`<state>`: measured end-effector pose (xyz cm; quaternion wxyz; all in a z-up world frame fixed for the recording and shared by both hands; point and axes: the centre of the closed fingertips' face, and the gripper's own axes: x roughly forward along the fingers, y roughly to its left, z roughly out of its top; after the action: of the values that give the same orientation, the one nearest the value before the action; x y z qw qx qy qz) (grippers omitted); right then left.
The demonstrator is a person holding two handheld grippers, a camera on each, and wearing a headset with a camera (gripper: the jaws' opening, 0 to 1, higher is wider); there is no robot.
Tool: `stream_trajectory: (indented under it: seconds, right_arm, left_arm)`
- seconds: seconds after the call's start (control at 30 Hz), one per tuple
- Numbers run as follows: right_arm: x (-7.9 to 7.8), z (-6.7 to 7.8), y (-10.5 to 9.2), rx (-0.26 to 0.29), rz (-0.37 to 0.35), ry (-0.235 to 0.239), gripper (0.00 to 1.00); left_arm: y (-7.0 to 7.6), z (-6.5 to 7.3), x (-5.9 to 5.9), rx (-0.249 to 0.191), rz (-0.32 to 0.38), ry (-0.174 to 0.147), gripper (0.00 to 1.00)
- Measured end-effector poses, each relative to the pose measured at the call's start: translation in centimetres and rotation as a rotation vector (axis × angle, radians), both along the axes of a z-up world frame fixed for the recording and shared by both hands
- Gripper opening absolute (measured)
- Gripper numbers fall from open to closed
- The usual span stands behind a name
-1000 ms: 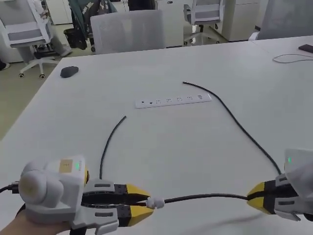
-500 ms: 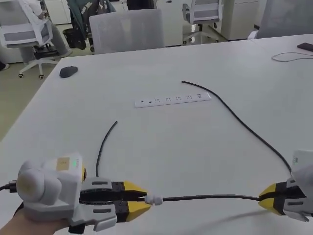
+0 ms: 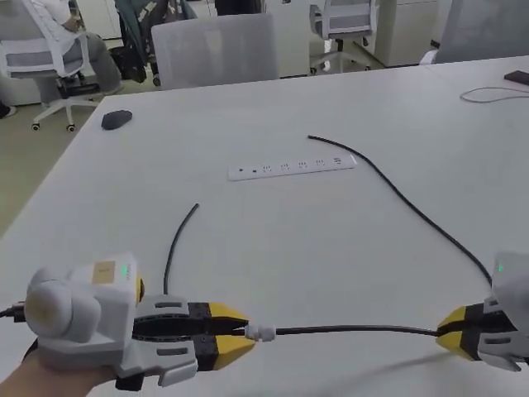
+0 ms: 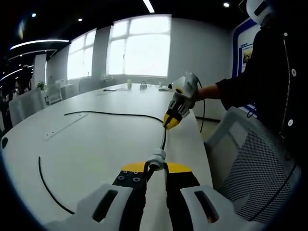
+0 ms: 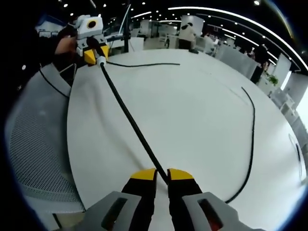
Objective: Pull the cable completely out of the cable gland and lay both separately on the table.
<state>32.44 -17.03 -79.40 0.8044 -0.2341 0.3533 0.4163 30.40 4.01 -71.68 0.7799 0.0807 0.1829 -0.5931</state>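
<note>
Gripping, head view: left gripper (image 3: 248, 333) is clenching the cable gland (image 3: 261, 333); right gripper (image 3: 440, 335) is pinching the cable (image 3: 355, 332), stretched jaw to jaw.
Left gripper view: cable gland is sitting at the jaw tips, cable running straight ahead.
Right gripper view: cable is leaving the clamped jaws forward, toward the cable gland.

Power strip (image 3: 293, 169) central on table (image 3: 331, 248), mouse (image 3: 116, 121) behind it leftward, cable (image 3: 355, 330) in front from cable gland (image 3: 260, 333) at left gripper (image 3: 245, 333) to right gripper (image 3: 441, 335)
</note>
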Motion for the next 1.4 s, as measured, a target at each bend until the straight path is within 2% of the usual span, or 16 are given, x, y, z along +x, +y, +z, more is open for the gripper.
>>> stream_trajectory:
  seconds: [0.03, 0.1, 0.17, 0.2, 0.33, 0.4, 0.43, 0.5, 0.63, 0.67, 0.9, 1.07, 1.13, 1.27, 1.37, 1.4]
  right_arm:
    - [0.2, 0.3, 0.2, 0.013, -0.002, -0.006, 0.05]
    - [0.4, 0.6, 0.7, 0.040, -0.012, 0.001, 0.16]
    - [0.4, 1.2, 1.8, 0.077, 0.004, 0.003, 0.26]
    - [0.3, 1.5, 2.4, 0.086, 0.020, 0.001, 0.27]
    - [-0.6, 3.9, 7.2, 0.170, 0.119, -0.023, 0.30]
    - [-0.7, 4.7, 8.9, 0.194, 0.151, -0.039, 0.30]
    - [-1.1, 5.0, 10.2, 0.207, 0.201, -0.037, 0.29]
    - [-1.6, 5.7, 12.2, 0.232, 0.246, -0.042, 0.29]
    - [-1.9, 6.4, 14.9, 0.252, 0.302, -0.054, 0.27]
    - [-2.1, 6.3, 15.5, 0.253, 0.315, -0.038, 0.26]
    - [-2.6, 6.6, 17.6, 0.255, 0.373, -0.034, 0.16]
    - [-3.1, 6.6, 18.1, 0.253, 0.407, -0.025, 0.03]
    - [-3.2, 6.5, 18.1, 0.250, 0.408, -0.019, 0.00]
    - [-3.5, 6.1, 18.2, 0.233, 0.426, -0.015, 0.00]
    - [-3.9, 6.0, 18.3, 0.222, 0.468, -0.045, 0.00]
    - [-3.8, 6.3, 18.5, 0.224, 0.497, -0.090, 0.00]
  left_arm:
    - [0.0, 0.0, 0.0, 0.000, -0.002, 0.000, 0.14]
    - [-0.2, 0.0, -0.1, 0.001, -0.007, -0.002, 0.14]
    - [-0.3, 0.0, -0.1, 0.004, -0.010, -0.003, 0.14]
    - [-0.3, -0.1, -0.2, 0.005, -0.013, -0.003, 0.14]
    - [-0.6, -0.1, -0.3, 0.010, -0.022, -0.004, 0.14]
    - [-0.7, -0.1, -0.3, 0.010, -0.024, -0.004, 0.14]
    - [-0.8, 0.0, -0.3, 0.009, -0.027, -0.005, 0.14]
    - [-0.9, 0.0, -0.4, 0.015, -0.032, -0.008, 0.14]
    - [-1.0, 0.0, -0.4, 0.017, -0.039, -0.009, 0.14]
    - [-1.0, 0.1, -0.4, 0.019, -0.038, -0.012, 0.14]
    - [-1.2, 0.2, -0.5, 0.024, -0.047, -0.016, 0.14]
    - [-1.3, 0.2, -0.6, 0.026, -0.049, -0.017, 0.14]
    - [-1.4, 0.4, -0.7, 0.017, -0.052, -0.010, 0.14]
    - [-1.4, 0.2, -0.9, 0.032, -0.062, -0.011, 0.14]
    - [-1.5, 0.1, -1.1, 0.033, -0.069, -0.005, 0.14]
    - [-1.6, 0.1, -1.1, 0.027, -0.071, -0.002, 0.14]
